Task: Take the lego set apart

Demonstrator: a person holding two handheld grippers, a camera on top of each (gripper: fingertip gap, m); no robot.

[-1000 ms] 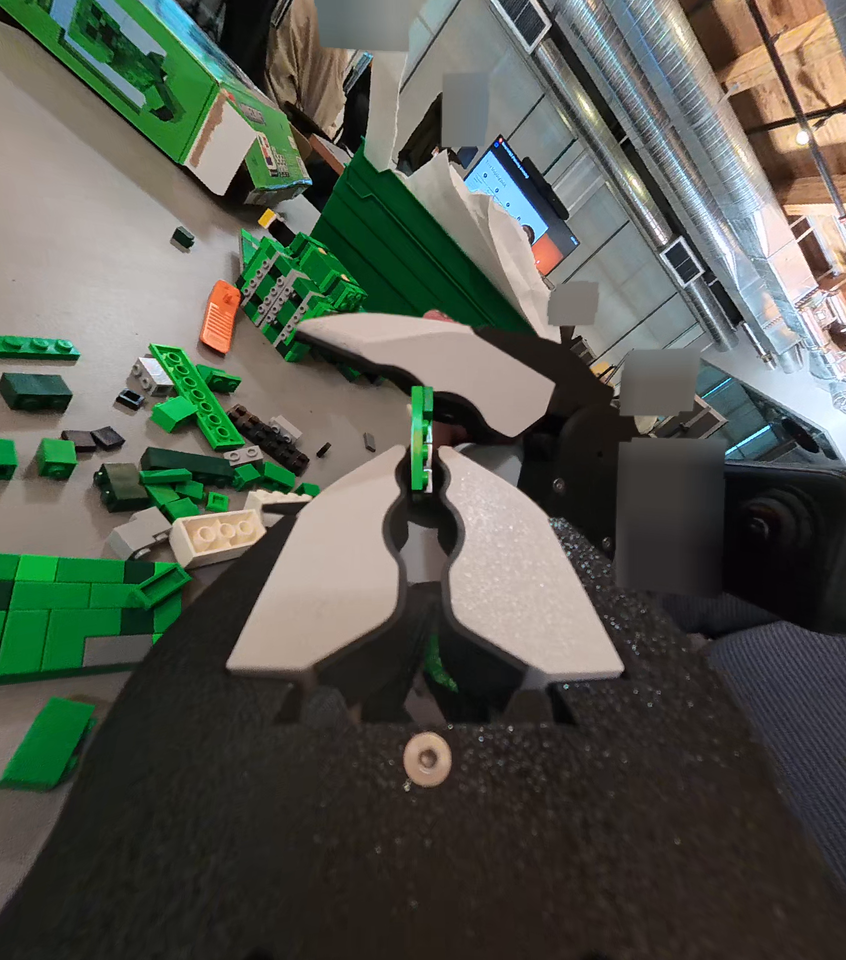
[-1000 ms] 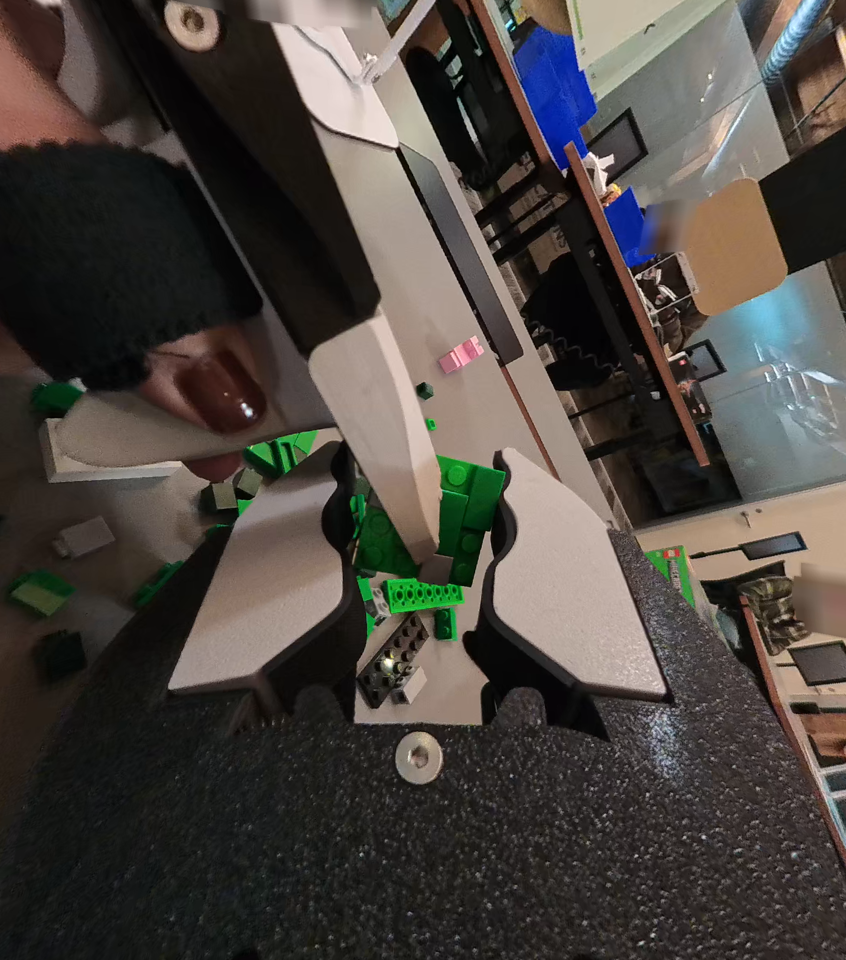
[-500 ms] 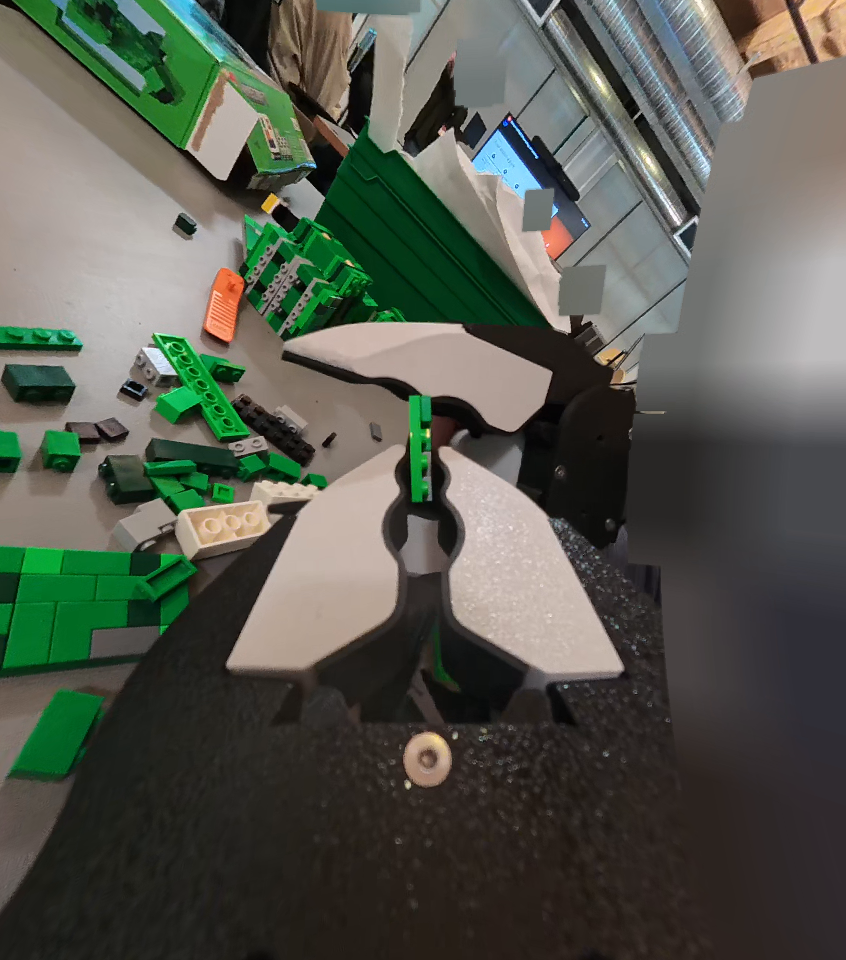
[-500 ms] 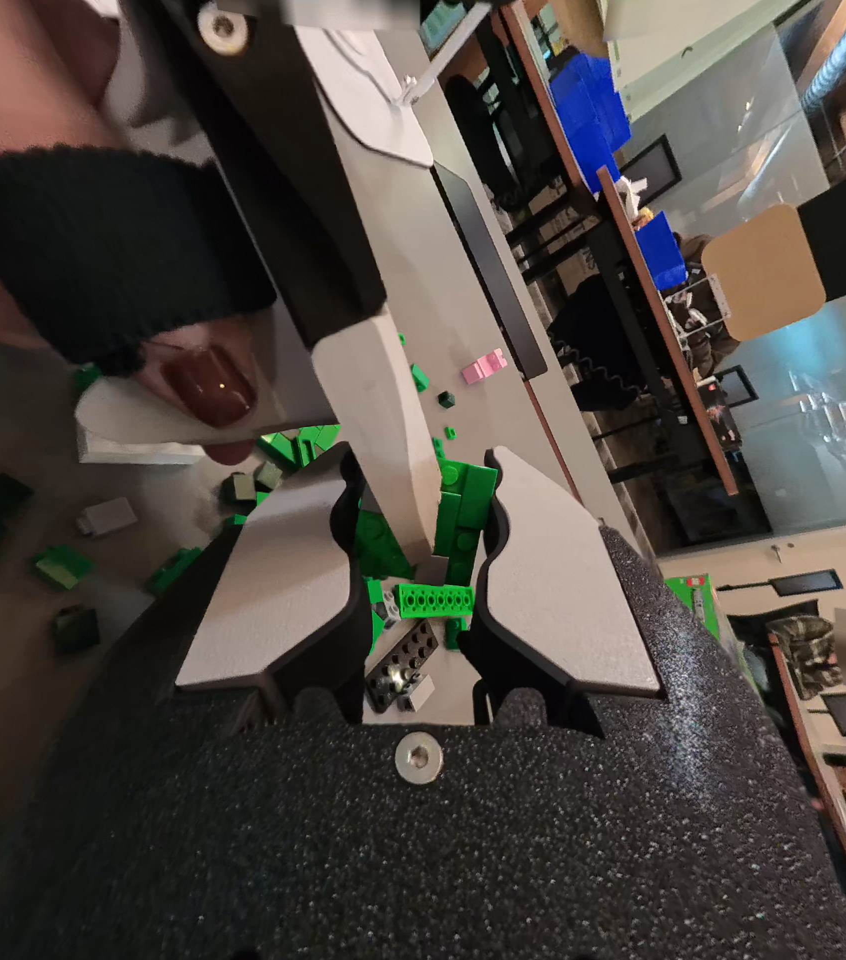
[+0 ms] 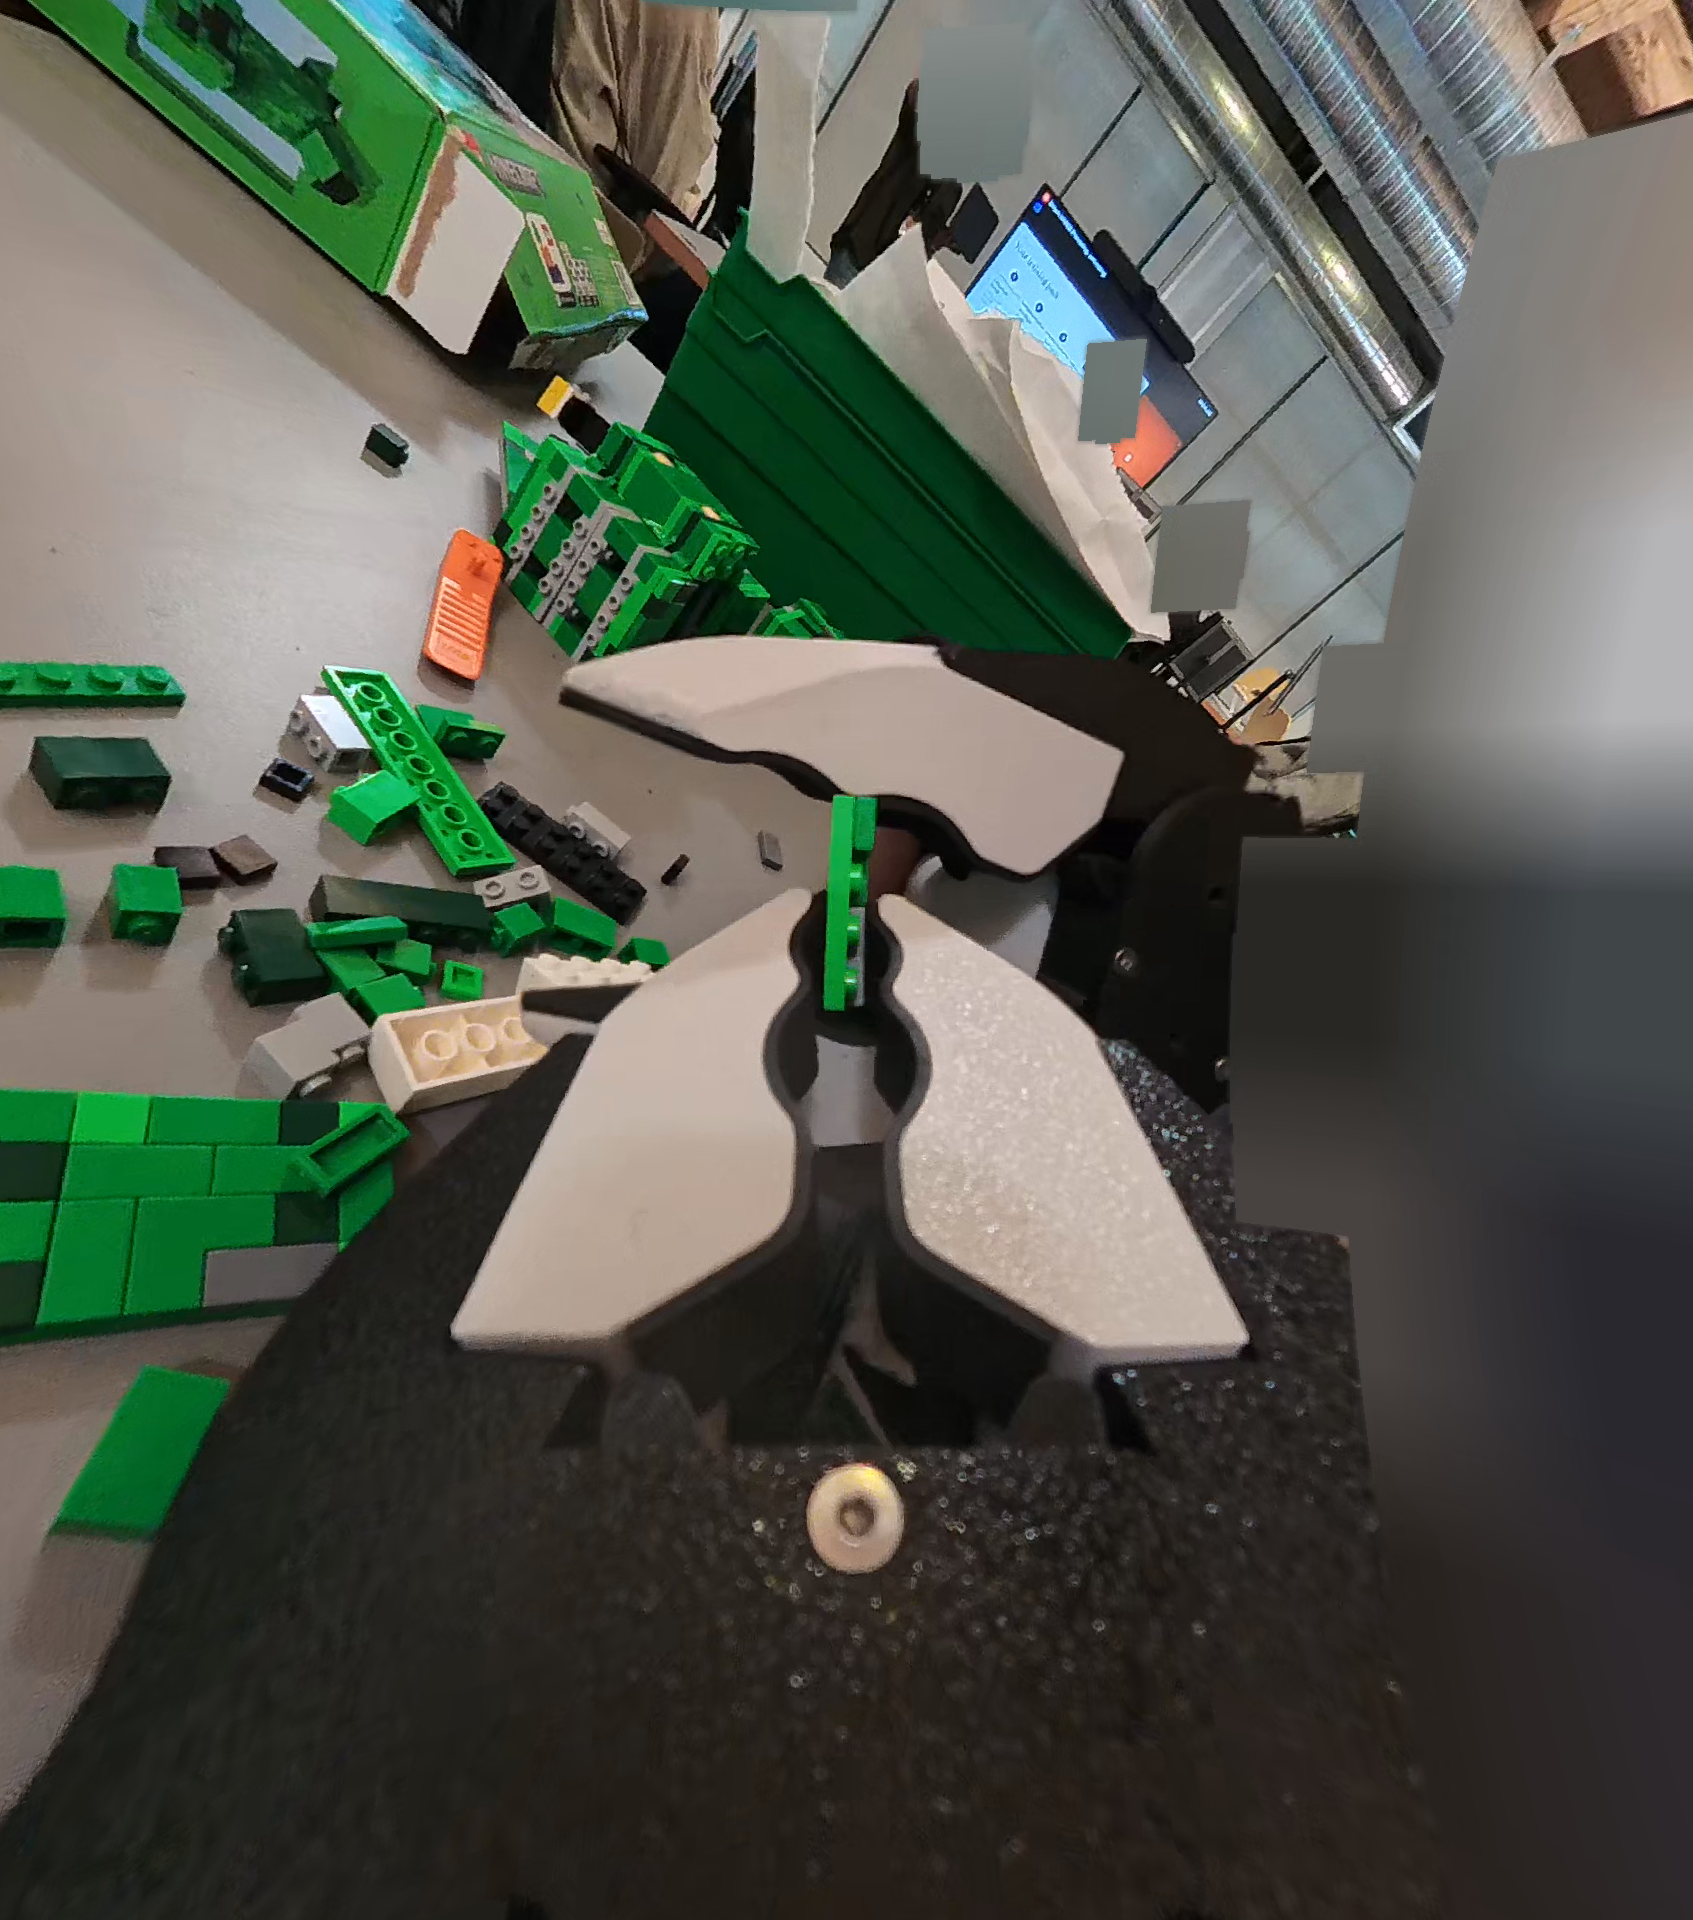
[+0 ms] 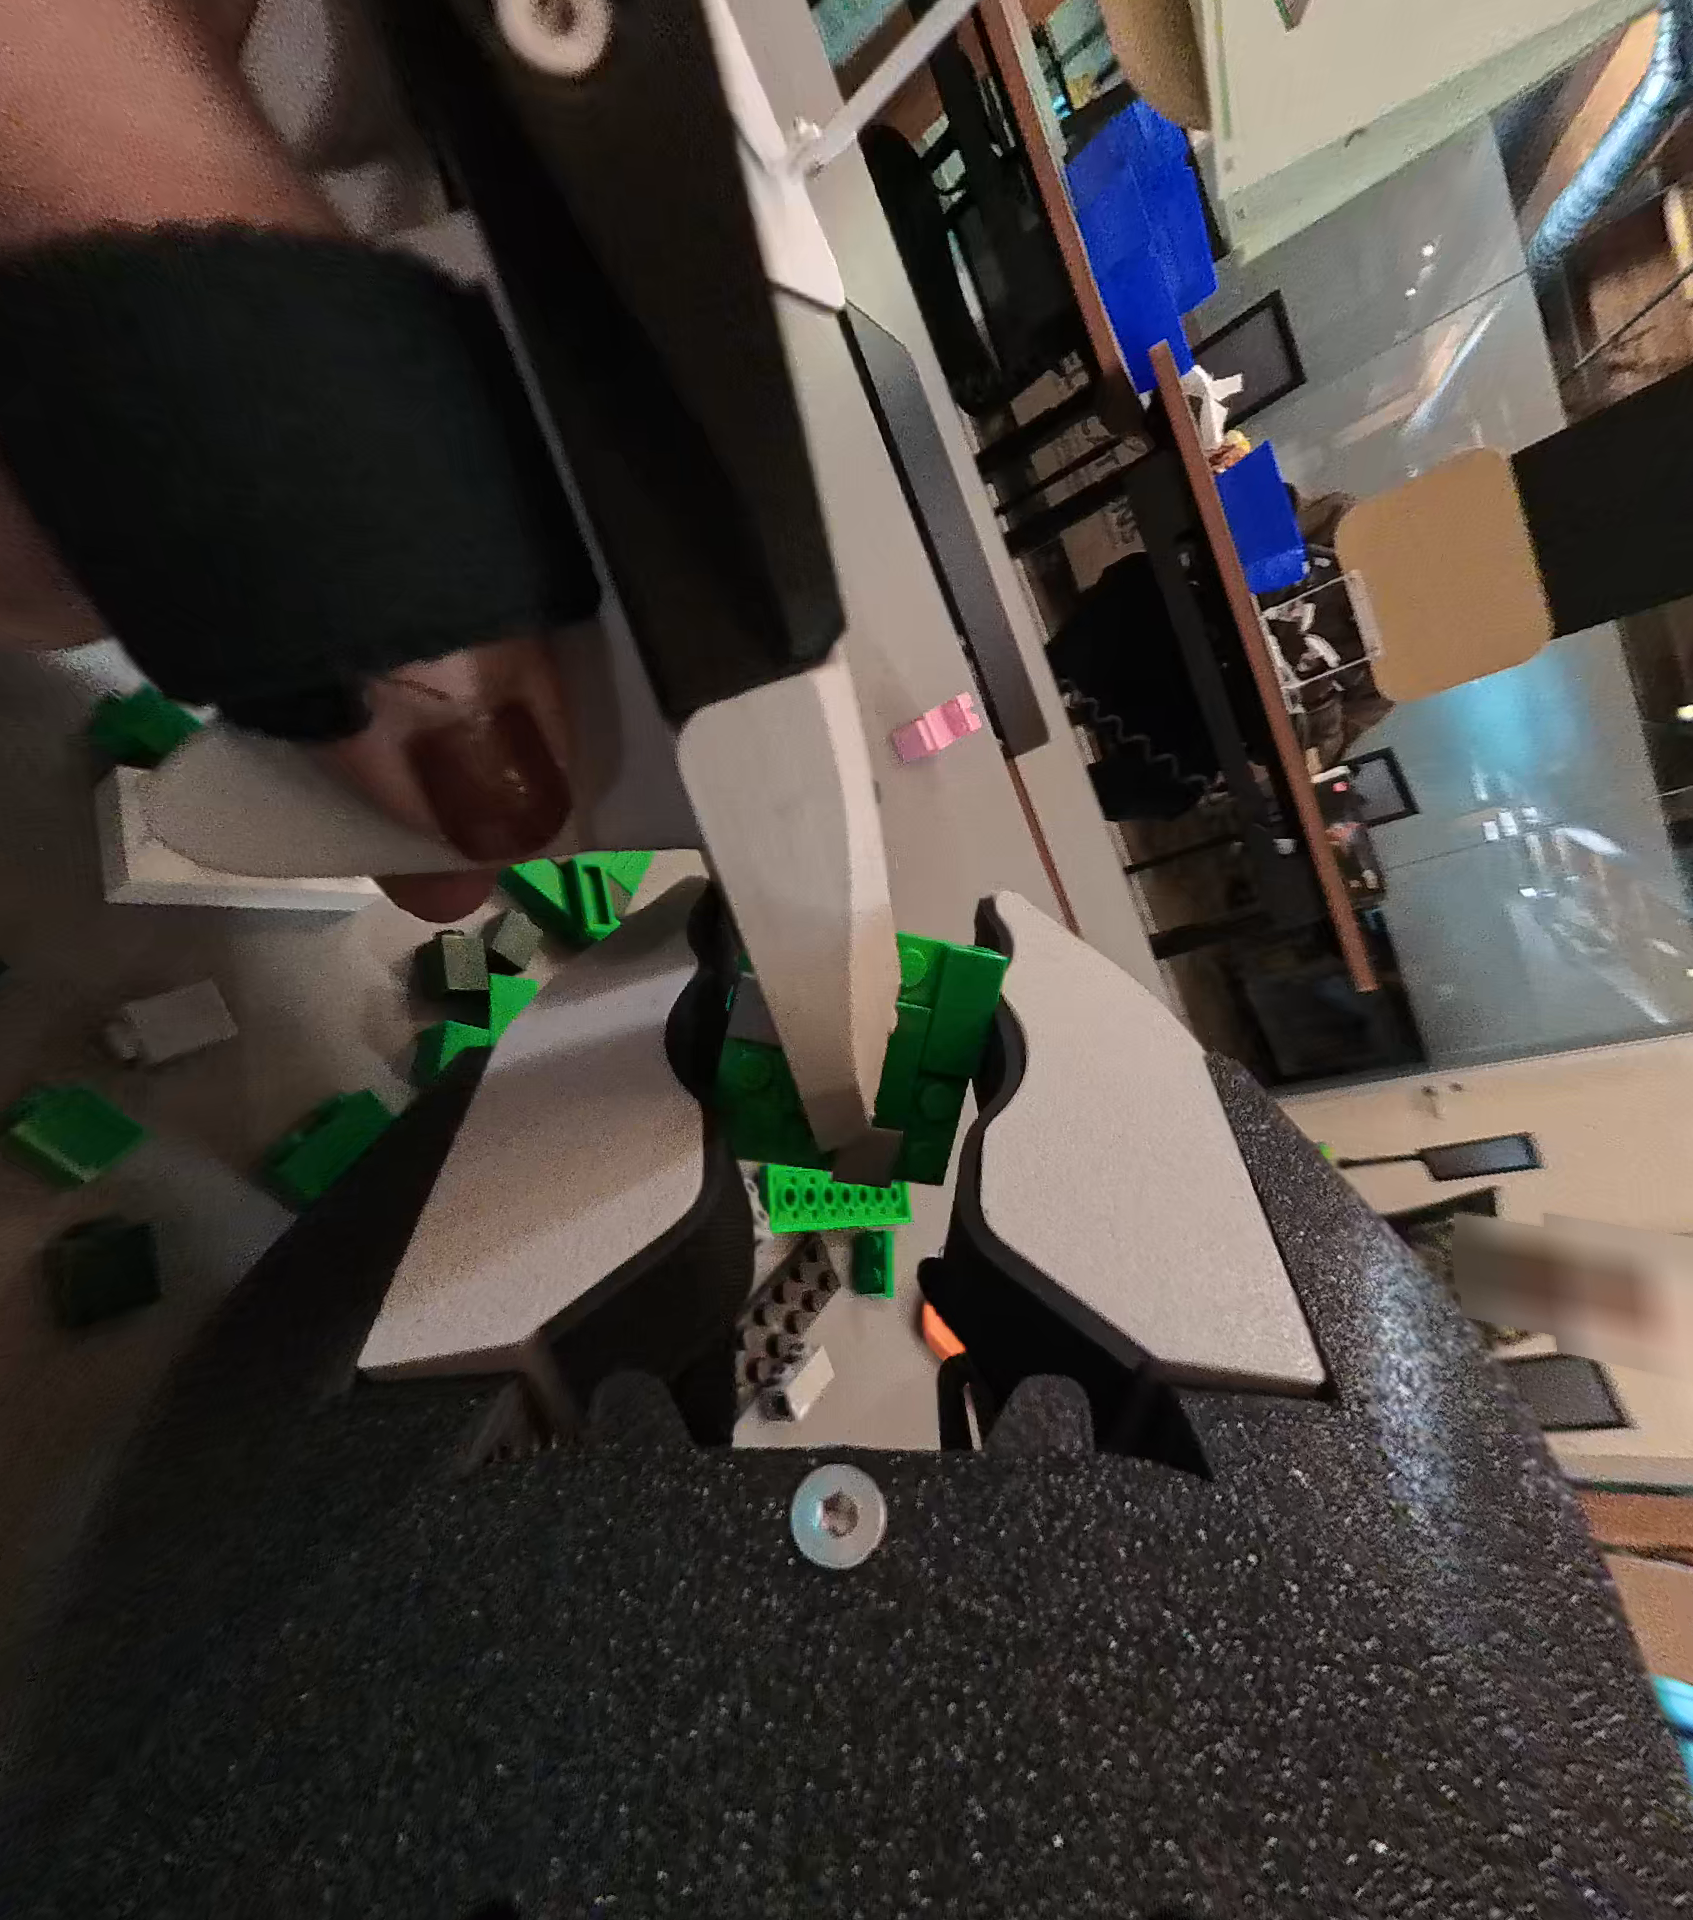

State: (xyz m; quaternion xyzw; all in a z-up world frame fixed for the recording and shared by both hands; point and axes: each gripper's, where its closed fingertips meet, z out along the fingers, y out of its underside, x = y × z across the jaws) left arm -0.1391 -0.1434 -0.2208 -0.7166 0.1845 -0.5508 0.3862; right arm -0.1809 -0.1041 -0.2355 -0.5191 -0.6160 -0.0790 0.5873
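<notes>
- The left gripper point(image 5: 844, 914) is clamped together on a thin green plate point(image 5: 847, 902), held on edge and standing up out of the fingertips.
- The left wrist view alone shows the plate edge-on; the top of it sits just under a finger of the right gripper point(image 5: 852, 727), which crosses above.
- The right wrist view alone shows the right gripper point(image 6: 847, 935) from behind, its 2 fingers apart. A finger of the left gripper point(image 6: 800, 935) comes down between them, with green lego pieces point(image 6: 935, 1049) against it; whether the right fingers touch anything I cannot tell.
- Only the right view shows the hand point(image 6: 426, 748) on the left gripper, in a black fingerless glove.
- Taking the held plate as landmark, in the left view: an orange brick separator point(image 5: 461, 606) lies up and left of it on the grey table point(image 5: 146, 468), a partly built green block point(image 5: 634, 540) above-left, a flat green wall panel point(image 5: 94, 1195) down-left.
- Loose green, black and white bricks point(image 5: 468, 1044) lie scattered left of it.
- A green box point(image 5: 354, 156) lies far up-left.
</notes>
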